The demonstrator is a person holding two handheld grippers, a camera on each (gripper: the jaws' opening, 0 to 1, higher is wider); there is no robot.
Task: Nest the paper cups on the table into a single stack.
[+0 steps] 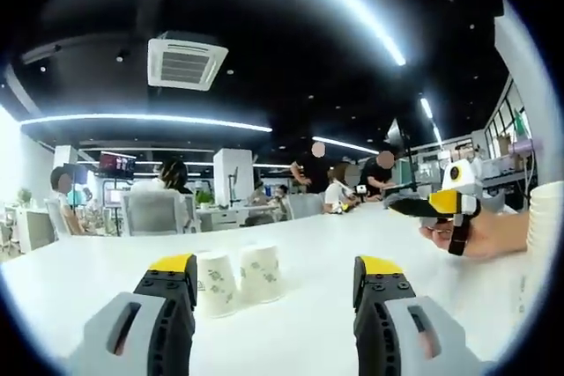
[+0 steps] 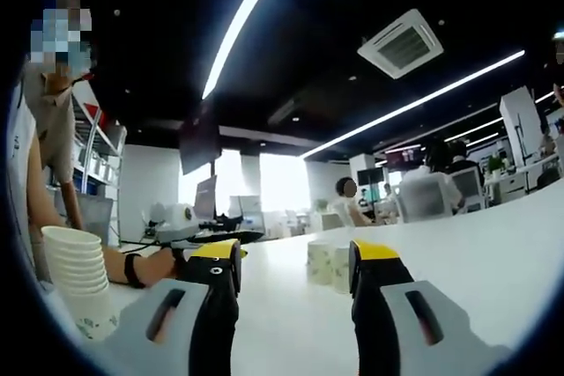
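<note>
**Two loose cups ahead, stack off to the side**

My left tool (image 1: 275, 292) hovers low over the white worktop (image 1: 88, 270), jaws wide with nothing between them. Just beyond it stand two upside-down paper cups (image 1: 238, 281), touching side by side. Further right, the right tool (image 1: 441, 206) shows in a person's hand (image 1: 480, 235), and the stack of nested cups (image 1: 546, 226) stands at the edge.

In the right gripper view the stack (image 2: 77, 283) stands at the left, the tool (image 2: 295, 261) also gapes wide and empty, and the two cups (image 2: 329, 263) sit between its jaw tips, well beyond them.

I'd take the nearer cup first (they touch, so the neighbour may topple), closing gently on its wall to avoid crushing it, then turn it to match the stack.
</note>
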